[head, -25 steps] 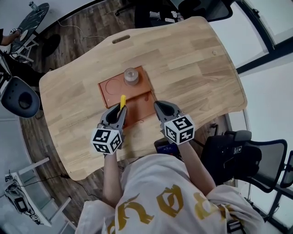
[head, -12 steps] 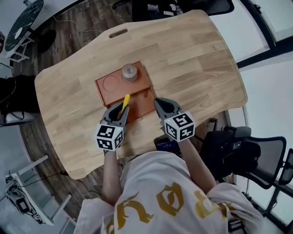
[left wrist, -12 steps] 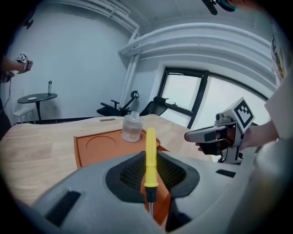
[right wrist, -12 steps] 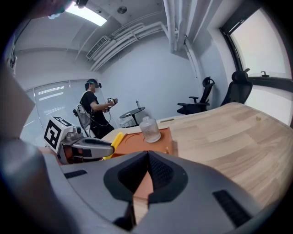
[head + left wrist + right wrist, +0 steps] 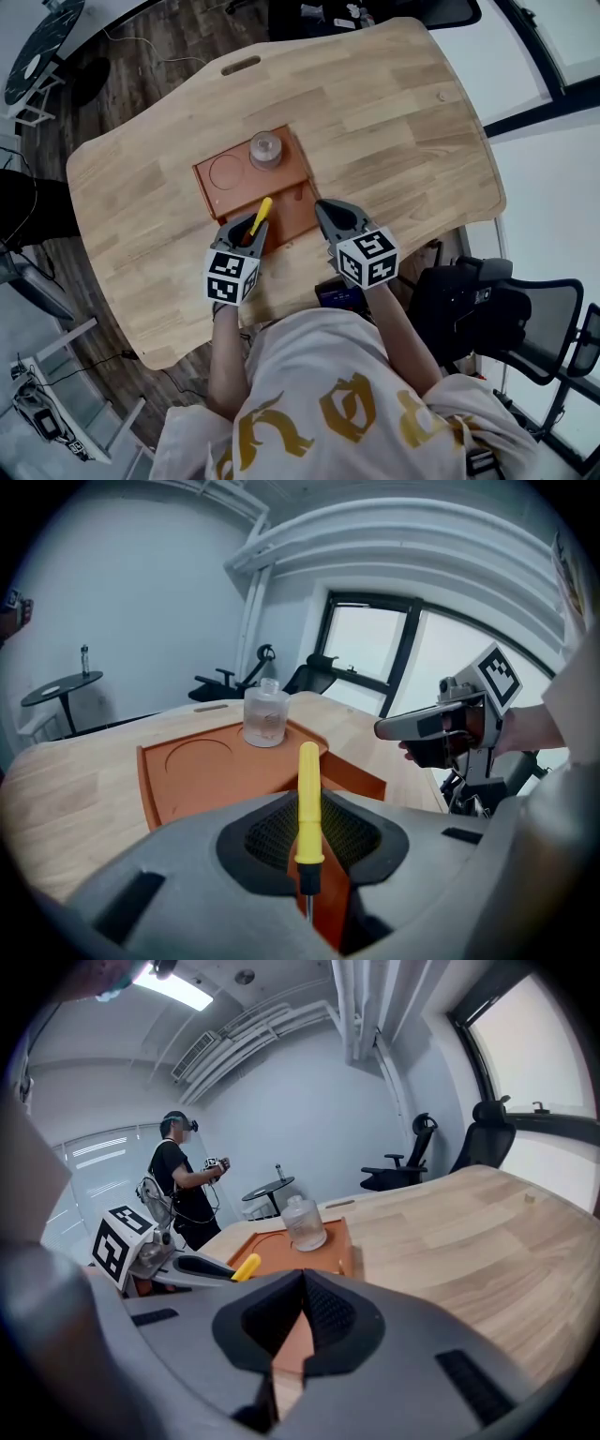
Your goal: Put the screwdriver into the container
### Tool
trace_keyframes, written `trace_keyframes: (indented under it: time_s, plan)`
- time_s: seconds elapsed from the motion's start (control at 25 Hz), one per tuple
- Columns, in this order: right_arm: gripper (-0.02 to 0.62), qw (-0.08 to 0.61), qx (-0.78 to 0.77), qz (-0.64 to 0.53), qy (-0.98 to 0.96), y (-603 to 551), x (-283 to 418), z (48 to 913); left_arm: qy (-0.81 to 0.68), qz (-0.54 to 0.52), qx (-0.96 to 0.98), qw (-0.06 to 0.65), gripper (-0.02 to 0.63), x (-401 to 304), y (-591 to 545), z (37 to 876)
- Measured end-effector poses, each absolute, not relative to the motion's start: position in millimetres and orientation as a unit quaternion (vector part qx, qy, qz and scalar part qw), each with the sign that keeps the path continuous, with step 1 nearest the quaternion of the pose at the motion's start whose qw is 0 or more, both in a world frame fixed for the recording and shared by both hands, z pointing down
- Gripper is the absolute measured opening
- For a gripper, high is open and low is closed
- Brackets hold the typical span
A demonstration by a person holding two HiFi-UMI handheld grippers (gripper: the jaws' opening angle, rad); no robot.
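Note:
The screwdriver (image 5: 308,794), with a yellow handle, stands between the jaws of my left gripper (image 5: 307,829), which is shut on its thin shaft just below the handle. In the head view the screwdriver (image 5: 260,214) tilts forward and to the right over the near part of the orange tray (image 5: 292,208), held by the left gripper (image 5: 246,232). A clear glass jar (image 5: 266,150) stands upright at the tray's far right corner, also seen as the jar (image 5: 264,714) and the jar (image 5: 303,1223). My right gripper (image 5: 329,214) hovers at the tray's near right edge, shut and holding nothing (image 5: 302,1277).
The tray has a round recess (image 5: 225,171) to the left of the jar. The wooden table (image 5: 403,131) spreads wide to the right. A phone-like device (image 5: 340,298) lies at the near table edge. An office chair (image 5: 506,314) stands to my right. A person (image 5: 183,1190) stands in the background.
The left gripper has shifted slightly right and the screwdriver handle now leans more to the right over the tray. The right gripper has stayed nearly still.

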State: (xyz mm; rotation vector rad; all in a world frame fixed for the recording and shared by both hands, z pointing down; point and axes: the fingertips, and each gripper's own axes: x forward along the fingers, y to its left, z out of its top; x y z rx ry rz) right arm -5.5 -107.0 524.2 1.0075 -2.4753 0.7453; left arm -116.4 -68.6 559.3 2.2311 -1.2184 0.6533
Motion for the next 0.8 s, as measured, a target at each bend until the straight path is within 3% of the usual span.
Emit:
trace_keyframes:
  time_s: [0.8]
  plan:
    - [0.011,0.199,0.364,0.274,-0.868,-109,6,541,-0.409,0.347,0.794,0.288,0.077,-103,-67,602]
